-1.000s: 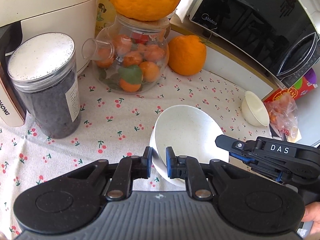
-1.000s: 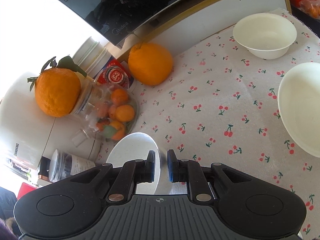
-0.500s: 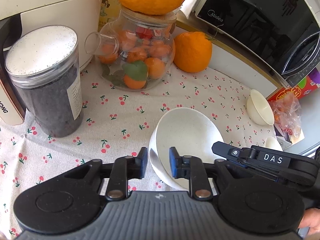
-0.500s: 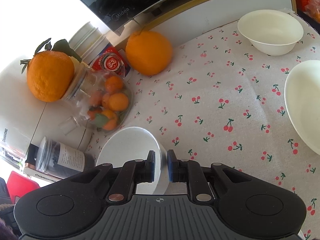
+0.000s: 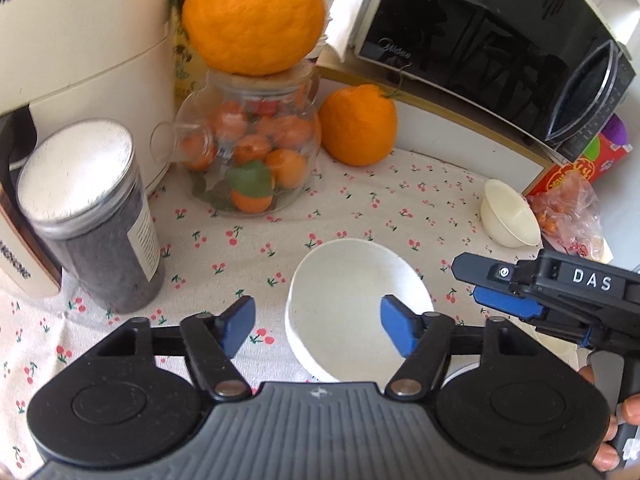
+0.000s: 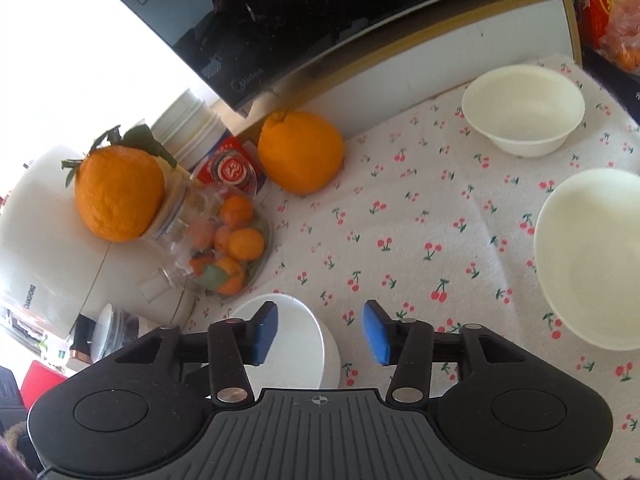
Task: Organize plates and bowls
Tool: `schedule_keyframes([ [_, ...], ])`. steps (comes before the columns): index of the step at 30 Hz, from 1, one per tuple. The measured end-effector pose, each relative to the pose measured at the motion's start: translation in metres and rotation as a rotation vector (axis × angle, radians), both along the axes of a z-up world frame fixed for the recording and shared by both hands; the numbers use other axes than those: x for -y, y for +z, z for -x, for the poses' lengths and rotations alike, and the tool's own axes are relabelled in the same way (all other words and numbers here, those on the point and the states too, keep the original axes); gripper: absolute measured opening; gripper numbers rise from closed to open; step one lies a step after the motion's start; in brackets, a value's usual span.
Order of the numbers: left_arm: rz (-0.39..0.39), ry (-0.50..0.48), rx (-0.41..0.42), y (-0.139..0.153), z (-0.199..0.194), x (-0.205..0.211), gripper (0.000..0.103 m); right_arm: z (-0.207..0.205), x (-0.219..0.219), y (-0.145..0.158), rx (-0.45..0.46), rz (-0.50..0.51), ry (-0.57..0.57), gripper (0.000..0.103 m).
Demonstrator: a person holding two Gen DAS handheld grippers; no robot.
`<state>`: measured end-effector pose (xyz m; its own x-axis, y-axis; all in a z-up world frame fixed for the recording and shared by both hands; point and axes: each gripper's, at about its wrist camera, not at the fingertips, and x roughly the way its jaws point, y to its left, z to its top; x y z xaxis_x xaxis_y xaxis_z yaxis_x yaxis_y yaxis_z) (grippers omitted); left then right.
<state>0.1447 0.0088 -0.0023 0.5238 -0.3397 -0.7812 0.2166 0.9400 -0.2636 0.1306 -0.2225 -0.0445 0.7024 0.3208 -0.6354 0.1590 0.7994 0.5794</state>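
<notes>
A white bowl (image 5: 352, 304) stands on the cherry-print cloth (image 5: 360, 208). My left gripper (image 5: 316, 324) straddles its near-left rim, jaws opening, and neither pad touches it. From the right, my right gripper (image 5: 472, 282) reaches toward the same bowl. In the right wrist view that bowl (image 6: 296, 344) sits low and left, its right rim between the opening jaws of my right gripper (image 6: 320, 332), pads clear of it. A small cream bowl (image 6: 524, 108) stands at the back right, also seen as the small cream bowl (image 5: 508, 216). A larger cream bowl (image 6: 592, 256) lies at the right edge.
A dark-filled canister (image 5: 88, 216) stands left, beside a white appliance (image 5: 80, 40). A glass jar of small oranges (image 5: 248, 160) carries a big orange (image 5: 252, 16); another orange (image 5: 356, 124) sits by a black microwave (image 5: 500, 48). Red packaging (image 5: 576, 168) lies at the right.
Both grippers were shut on the white bowl's rim and have now opened off it. The bowl has settled from a tilt onto the cloth.
</notes>
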Motion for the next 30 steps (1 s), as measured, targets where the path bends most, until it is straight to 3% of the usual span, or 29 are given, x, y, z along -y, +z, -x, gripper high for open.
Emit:
schedule_keyframes([
  [4, -0.007, -0.017, 0.039, 0.008, 0.004, 0.009, 0.079, 0.006, 0.005, 0.013, 0.031, 0.008, -0.005, 0.068],
  [8, 0.002, -0.039, 0.066, 0.015, 0.007, 0.019, 0.085, 0.014, 0.015, 0.025, 0.047, 0.036, -0.027, 0.074],
  [11, 0.002, -0.045, 0.091, 0.020, 0.010, 0.026, 0.094, 0.020, 0.024, 0.030, 0.049, 0.056, -0.046, 0.078],
  [13, -0.002, -0.047, 0.108, 0.023, 0.012, 0.031, 0.100, 0.024, 0.032, 0.032, 0.049, 0.071, -0.063, 0.089],
  [21, -0.022, -0.067, 0.148, 0.031, 0.019, 0.048, 0.103, 0.036, 0.054, 0.038, 0.021, 0.187, -0.086, 0.096],
  [30, -0.045, -0.138, 0.112, 0.021, 0.020, 0.080, 0.103, 0.056, 0.079, 0.043, 0.041, 0.322, -0.094, 0.098],
])
